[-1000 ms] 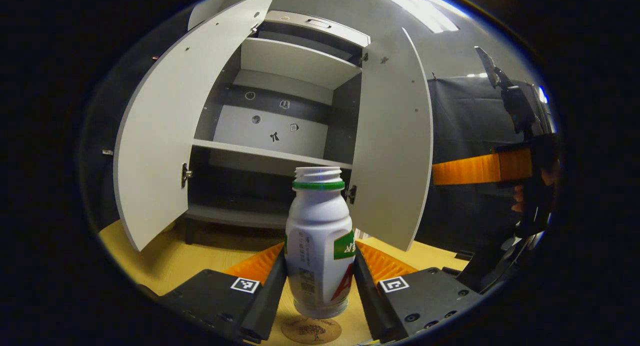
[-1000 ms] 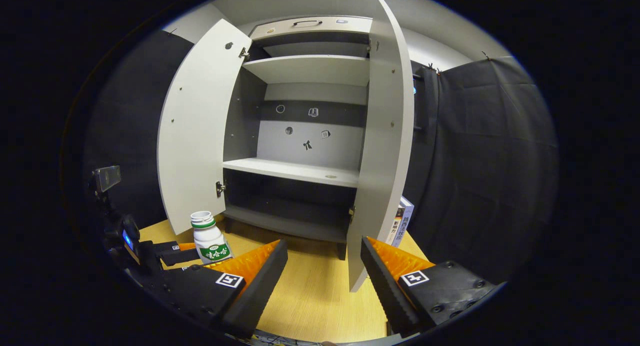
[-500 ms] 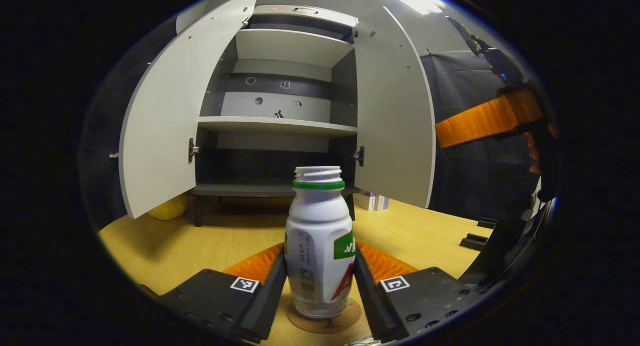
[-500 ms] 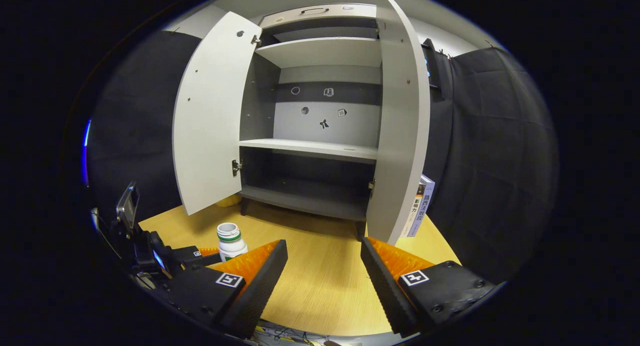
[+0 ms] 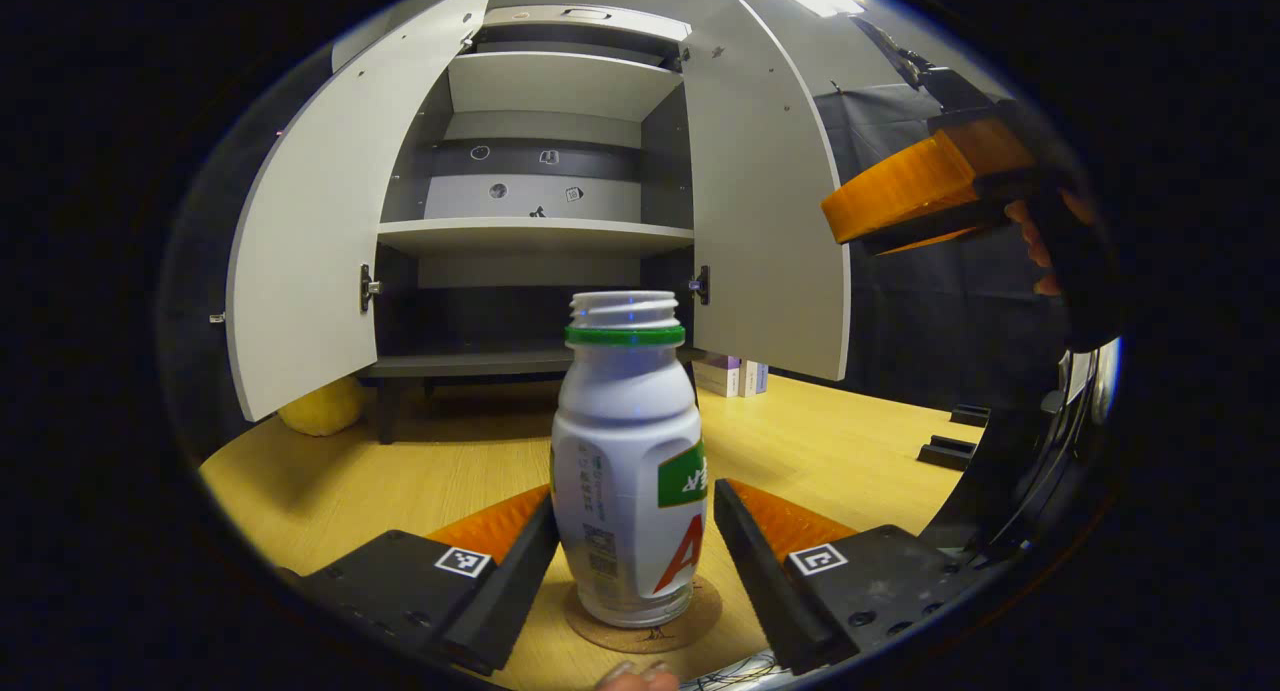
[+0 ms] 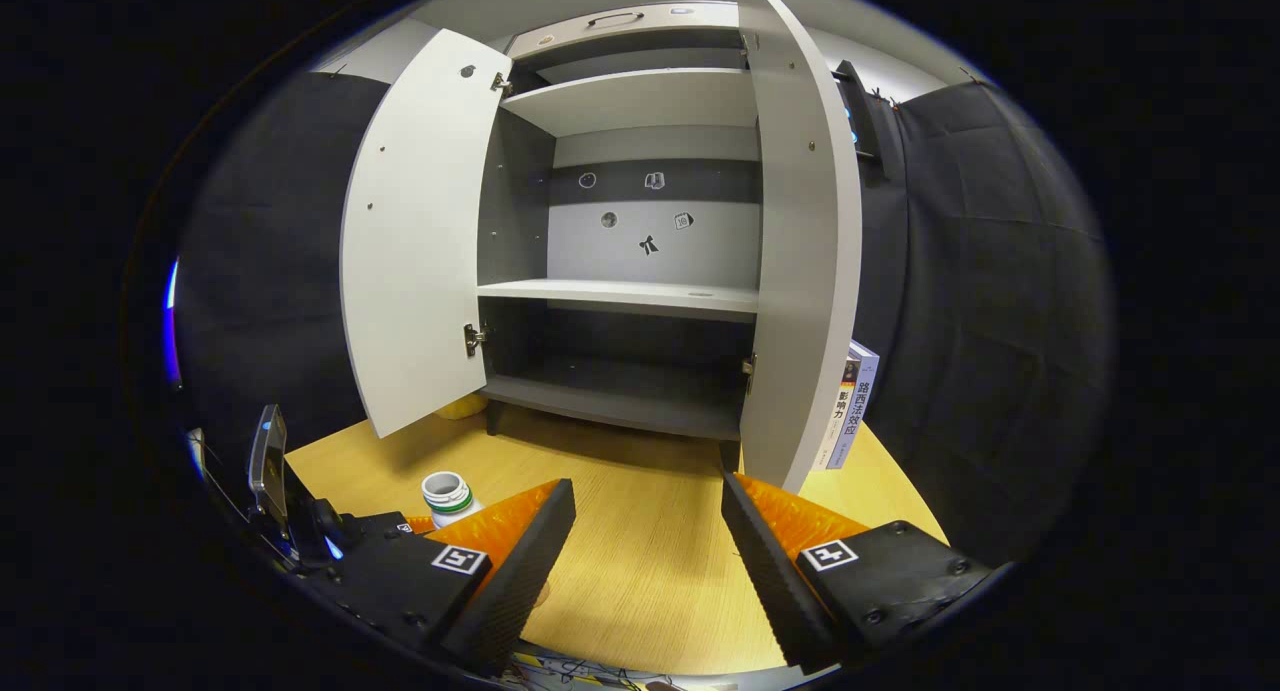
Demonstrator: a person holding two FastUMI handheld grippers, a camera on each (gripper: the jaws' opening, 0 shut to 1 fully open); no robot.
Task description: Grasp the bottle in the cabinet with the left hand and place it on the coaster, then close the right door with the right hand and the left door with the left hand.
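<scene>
— Bottle (image 5: 628,461) placement, where is it?
— Upright on the round cork coaster (image 5: 643,624) on the wooden counter (image 5: 400,471), in front of the cabinet (image 5: 540,236). Its mouth has no cap, and a green ring sits under the threads.
— And the left tool (image 5: 632,546)?
— Fingers apart, one on each side of the bottle, with a narrow gap visible on the right side. It is not pressing the bottle.
— Right tool (image 6: 648,546)?
— Spread wide with nothing between the fingers, held above the counter and facing the cabinet.
— Doors?
— Left door (image 6: 415,241) and right door (image 6: 800,231) both stand open. The shelves look bare. A book (image 6: 848,406) leans just beside the right door.
</scene>
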